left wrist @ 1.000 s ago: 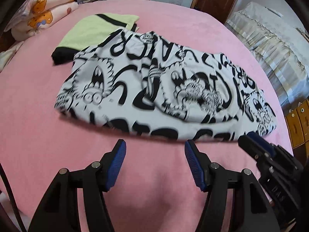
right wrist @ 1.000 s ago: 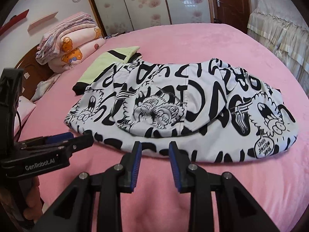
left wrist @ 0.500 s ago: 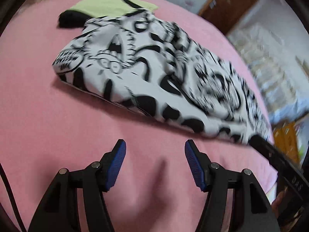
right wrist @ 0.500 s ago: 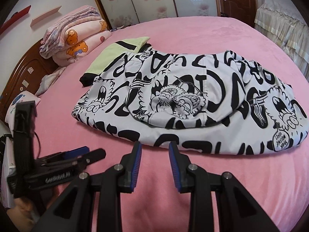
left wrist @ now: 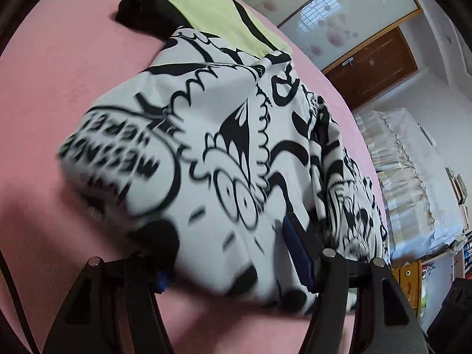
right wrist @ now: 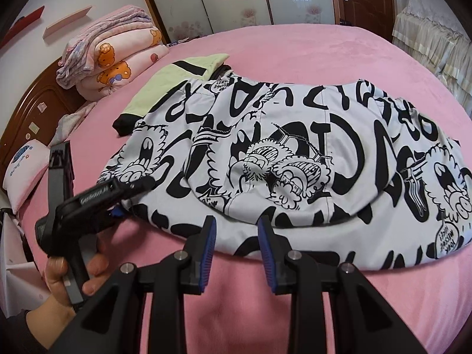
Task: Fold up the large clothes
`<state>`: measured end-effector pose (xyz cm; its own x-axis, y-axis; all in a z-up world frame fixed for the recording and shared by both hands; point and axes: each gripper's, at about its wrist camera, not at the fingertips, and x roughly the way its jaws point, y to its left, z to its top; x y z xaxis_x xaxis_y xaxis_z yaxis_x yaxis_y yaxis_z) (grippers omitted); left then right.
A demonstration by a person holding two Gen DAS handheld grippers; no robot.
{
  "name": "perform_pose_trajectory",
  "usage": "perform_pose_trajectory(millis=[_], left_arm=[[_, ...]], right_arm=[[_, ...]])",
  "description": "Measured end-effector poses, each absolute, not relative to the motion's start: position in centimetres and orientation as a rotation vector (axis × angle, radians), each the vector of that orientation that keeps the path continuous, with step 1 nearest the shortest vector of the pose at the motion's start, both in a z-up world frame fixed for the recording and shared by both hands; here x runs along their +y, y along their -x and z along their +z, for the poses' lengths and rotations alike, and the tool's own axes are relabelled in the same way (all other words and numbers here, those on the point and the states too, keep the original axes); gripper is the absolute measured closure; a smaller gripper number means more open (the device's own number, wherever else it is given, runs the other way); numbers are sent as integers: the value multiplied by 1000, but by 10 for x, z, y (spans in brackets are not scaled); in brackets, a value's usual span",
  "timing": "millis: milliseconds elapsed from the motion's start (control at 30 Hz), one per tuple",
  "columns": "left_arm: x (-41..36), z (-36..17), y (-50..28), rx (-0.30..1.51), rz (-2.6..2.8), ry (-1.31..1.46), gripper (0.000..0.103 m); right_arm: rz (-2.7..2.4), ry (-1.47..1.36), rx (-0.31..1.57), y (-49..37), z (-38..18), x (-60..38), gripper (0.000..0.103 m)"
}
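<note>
A large white garment with black cartoon print (right wrist: 295, 153) lies folded on the pink bed (right wrist: 295, 53). My left gripper (left wrist: 230, 253) is open, with the garment's near left corner (left wrist: 206, 206) between its fingers; the cloth covers the left finger and the right finger (left wrist: 298, 253) lies on top. It also shows in the right wrist view (right wrist: 129, 194) at that corner. My right gripper (right wrist: 236, 247) is open and empty, just short of the garment's front edge.
A yellow-green and black garment (right wrist: 174, 82) lies folded under the far left of the printed one. Folded blankets (right wrist: 112, 56) and a wooden headboard (right wrist: 32, 115) are at the far left. A covered piece of furniture (right wrist: 436, 38) stands to the right of the bed.
My left gripper has moved forward and down onto the garment's left corner, so the cloth now lies between its fingers. My right gripper has come closer to the front edge.
</note>
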<state>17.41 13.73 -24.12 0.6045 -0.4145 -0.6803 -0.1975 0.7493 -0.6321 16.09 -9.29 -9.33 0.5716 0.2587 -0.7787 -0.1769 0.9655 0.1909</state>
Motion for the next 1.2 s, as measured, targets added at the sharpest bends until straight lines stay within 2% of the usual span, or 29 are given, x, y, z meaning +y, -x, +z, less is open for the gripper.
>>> perform_pose_trajectory(millis=[167,333,533,667,800,867,1067,1200], left_arm=[[136,-239,-188,911,-108,754,43],[131,-229,-185,895,-74,692,66],[124,-214,-182,886,-67,634,78],[123,-203,-173,872,-62,598,81],[118,-193,-169,862,-54,556,84],[115,-188,-168,857,-48,529,84],[103,-168,-161,844,-52,472,86],[82,-146,-156,809,-55,374,88]], right_arm=[[247,-103,926,-171,-97,-91,74],[252,-105,914,-175,-97,-90,74],[255,-115,907,-180,-98,-90,74],[227,-101,901,-185,-99,-93,74],[193,-82,854,-194,-96,-98,81],[181,-74,837,-201,-98,-100,81],[177,0,909,-216,-145,-97,81],[186,-5,888,-210,-147,-100,81]])
